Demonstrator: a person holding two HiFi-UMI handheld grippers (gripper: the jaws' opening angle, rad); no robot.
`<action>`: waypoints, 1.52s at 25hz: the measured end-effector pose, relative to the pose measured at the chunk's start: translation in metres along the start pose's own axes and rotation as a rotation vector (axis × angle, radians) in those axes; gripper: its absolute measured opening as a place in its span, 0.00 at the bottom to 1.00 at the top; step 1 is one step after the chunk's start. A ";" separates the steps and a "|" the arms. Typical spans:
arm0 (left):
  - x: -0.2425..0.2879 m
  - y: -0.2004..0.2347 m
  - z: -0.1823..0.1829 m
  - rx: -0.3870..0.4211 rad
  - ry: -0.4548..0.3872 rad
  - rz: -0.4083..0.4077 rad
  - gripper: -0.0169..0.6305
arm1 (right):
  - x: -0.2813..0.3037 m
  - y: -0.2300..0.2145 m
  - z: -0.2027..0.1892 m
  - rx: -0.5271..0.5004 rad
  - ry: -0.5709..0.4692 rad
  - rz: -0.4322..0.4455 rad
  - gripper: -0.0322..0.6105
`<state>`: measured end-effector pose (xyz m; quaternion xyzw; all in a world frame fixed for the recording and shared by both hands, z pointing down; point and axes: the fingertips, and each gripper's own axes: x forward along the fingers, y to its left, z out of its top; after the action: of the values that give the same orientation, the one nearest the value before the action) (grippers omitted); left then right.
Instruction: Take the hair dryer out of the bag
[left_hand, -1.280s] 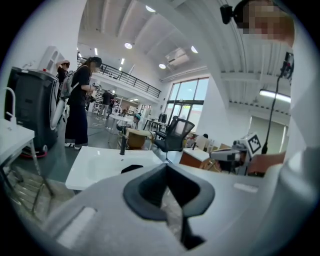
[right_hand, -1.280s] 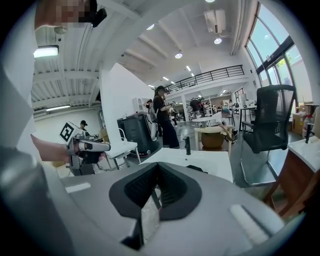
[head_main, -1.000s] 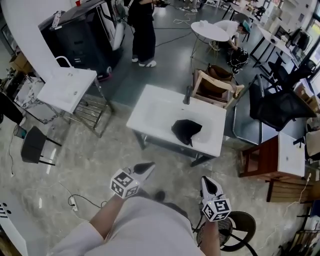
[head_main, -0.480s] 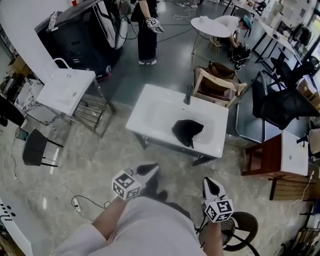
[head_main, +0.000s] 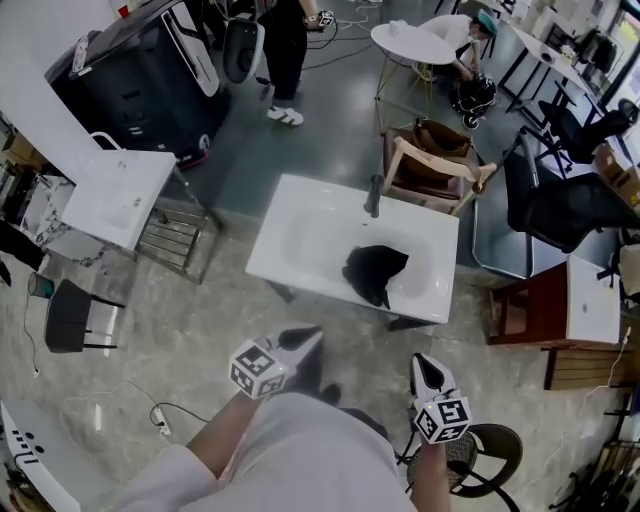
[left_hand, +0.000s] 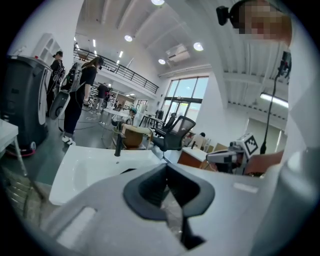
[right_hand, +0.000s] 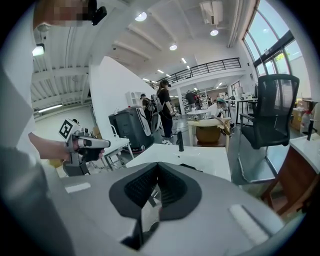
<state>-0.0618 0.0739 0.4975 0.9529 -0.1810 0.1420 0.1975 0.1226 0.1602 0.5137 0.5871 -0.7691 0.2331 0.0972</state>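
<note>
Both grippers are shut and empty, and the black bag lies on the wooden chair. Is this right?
No: the head view shows the black bag on the white table, not the wooden chair behind it. The left gripper and right gripper are shut and empty.

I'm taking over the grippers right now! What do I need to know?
Left gripper: shut, empty, held low in front of the person, short of the white table.
Right gripper: shut, empty, also short of the table.
Black bag: lies on the table, toward its right front, with neither gripper touching it.
Hair dryer: not visible, probably inside the bag.
Done: nothing yet.
Left: reach the bag, open it, and lift the hair dryer out.
</note>
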 end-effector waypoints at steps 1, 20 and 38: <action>0.004 0.007 0.001 0.000 0.007 -0.007 0.03 | 0.007 -0.003 0.003 0.003 0.002 -0.006 0.06; 0.062 0.145 0.054 0.040 0.081 -0.148 0.03 | 0.138 -0.026 0.073 0.014 0.012 -0.115 0.06; 0.090 0.180 0.058 0.023 0.096 -0.157 0.03 | 0.179 -0.040 0.073 0.001 0.060 -0.098 0.06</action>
<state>-0.0426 -0.1312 0.5356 0.9585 -0.0942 0.1735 0.2056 0.1169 -0.0359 0.5354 0.6169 -0.7361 0.2457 0.1313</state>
